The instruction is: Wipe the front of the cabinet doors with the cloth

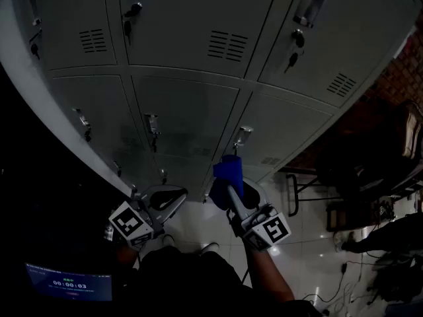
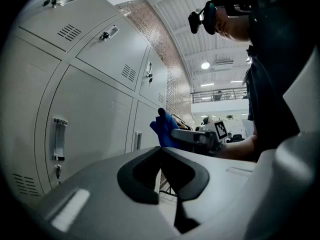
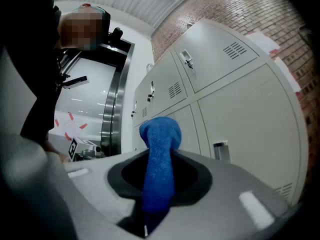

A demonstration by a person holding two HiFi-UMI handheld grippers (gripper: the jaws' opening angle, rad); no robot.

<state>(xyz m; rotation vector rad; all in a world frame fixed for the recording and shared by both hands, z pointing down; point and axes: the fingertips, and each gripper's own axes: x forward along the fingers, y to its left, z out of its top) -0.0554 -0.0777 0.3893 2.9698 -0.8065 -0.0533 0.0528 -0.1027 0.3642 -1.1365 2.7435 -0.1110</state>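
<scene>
Two grippers are up in front of the lockers, and only one carries anything: the right gripper (image 3: pixel 152 194) has its jaws clamped on the blue cloth (image 3: pixel 159 149), while the left gripper (image 2: pixel 161 170) has its jaws together with nothing between them. The cloth is bunched into a thick strip whose long axis runs along the right gripper's jaws. Its rounded free end sticks out past the tips and points toward the grey cabinet doors (image 1: pixel 185 111). In the head view it sits near a lower door, just below that door's handle (image 1: pixel 242 137). No view settles whether it touches the metal. This looks like the approach before the first stroke. The next move seems to call for pressing the cloth's end flat onto the door face and then sweeping across the panel.
</scene>
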